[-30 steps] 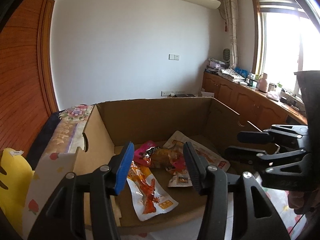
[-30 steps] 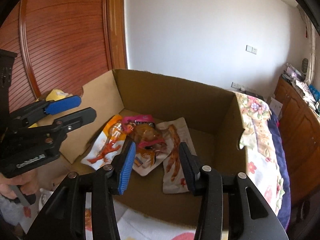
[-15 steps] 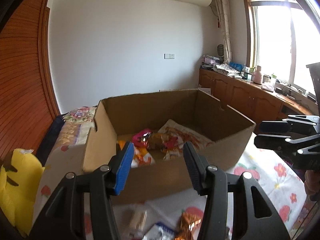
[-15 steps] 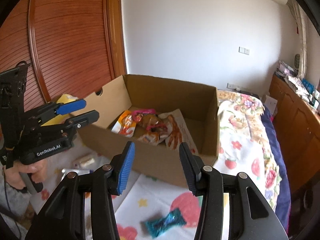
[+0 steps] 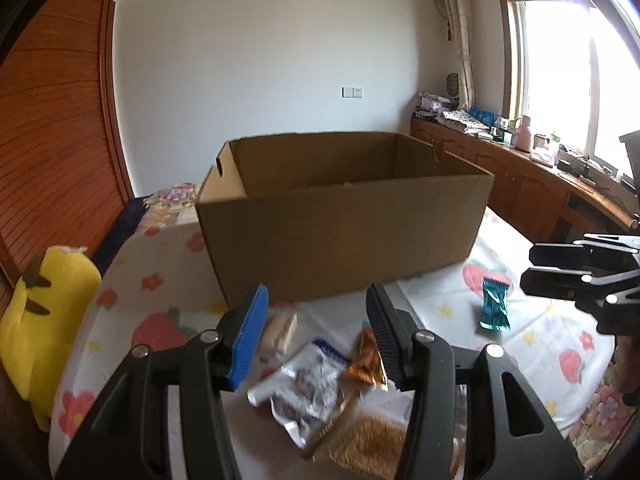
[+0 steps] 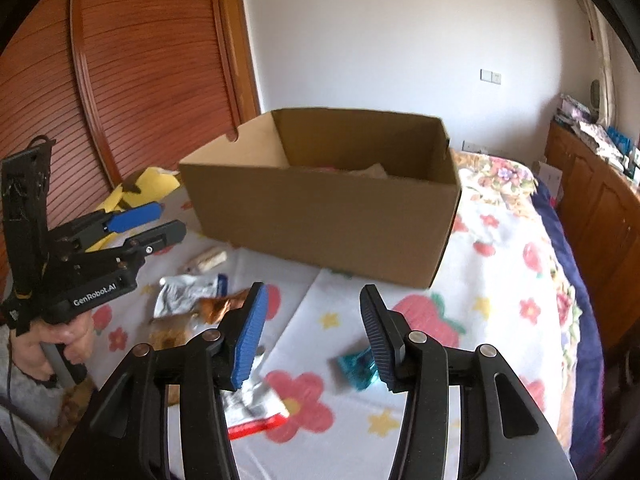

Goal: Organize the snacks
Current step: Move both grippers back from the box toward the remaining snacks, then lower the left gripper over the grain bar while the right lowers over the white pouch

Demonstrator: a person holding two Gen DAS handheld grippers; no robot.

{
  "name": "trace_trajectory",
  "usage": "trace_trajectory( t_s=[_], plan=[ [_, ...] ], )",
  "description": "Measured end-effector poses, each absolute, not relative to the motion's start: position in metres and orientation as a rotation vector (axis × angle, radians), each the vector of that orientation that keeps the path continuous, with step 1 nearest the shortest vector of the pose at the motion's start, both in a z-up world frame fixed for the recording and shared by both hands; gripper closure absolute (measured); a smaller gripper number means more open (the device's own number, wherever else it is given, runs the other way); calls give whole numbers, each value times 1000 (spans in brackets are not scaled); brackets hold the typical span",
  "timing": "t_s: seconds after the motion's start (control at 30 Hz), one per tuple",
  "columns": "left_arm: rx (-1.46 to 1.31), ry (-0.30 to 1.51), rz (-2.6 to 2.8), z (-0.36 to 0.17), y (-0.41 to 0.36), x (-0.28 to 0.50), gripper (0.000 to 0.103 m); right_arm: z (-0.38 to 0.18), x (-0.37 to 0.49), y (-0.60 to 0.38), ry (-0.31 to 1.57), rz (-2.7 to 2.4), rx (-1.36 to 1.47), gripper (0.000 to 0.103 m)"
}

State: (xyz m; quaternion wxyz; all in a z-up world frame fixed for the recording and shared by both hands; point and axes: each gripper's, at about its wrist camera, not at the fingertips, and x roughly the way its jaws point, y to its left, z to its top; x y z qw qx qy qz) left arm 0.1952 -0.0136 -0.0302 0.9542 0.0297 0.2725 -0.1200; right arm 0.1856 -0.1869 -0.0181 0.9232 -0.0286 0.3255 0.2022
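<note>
A brown cardboard box [image 5: 344, 232] stands on the floral cloth; it also shows in the right wrist view [image 6: 320, 216], with snack packs barely visible inside. Loose snacks lie in front of it: a silver pack [image 5: 304, 388], an orange-foil pack [image 5: 366, 360], a beige bar [image 5: 282, 330] and a teal candy [image 5: 495, 306]. My left gripper [image 5: 316, 322] is open and empty above the silver and orange packs. My right gripper [image 6: 310, 322] is open and empty, with the teal candy [image 6: 356, 368] just beside its right finger.
A yellow plush toy [image 5: 44, 316] lies at the left edge of the cloth. A red-and-white pack [image 6: 256, 412] lies near my right gripper. Wooden cabinets [image 5: 520, 184] run along the right wall under the window. A wooden slatted door [image 6: 132, 80] stands at the left.
Both grippers have pulled back and dropped from above the box to the cloth in front of it. The box's inside is now mostly hidden and the loose snacks have come into view.
</note>
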Motion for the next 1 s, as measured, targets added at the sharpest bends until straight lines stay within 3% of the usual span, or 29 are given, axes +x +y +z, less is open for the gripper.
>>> trace_trajectory(
  t_s=[1.0],
  plan=[
    [-10, 698, -223, -75, -5, 130, 51, -101, 171, -144, 837, 529, -47, 42]
  ],
)
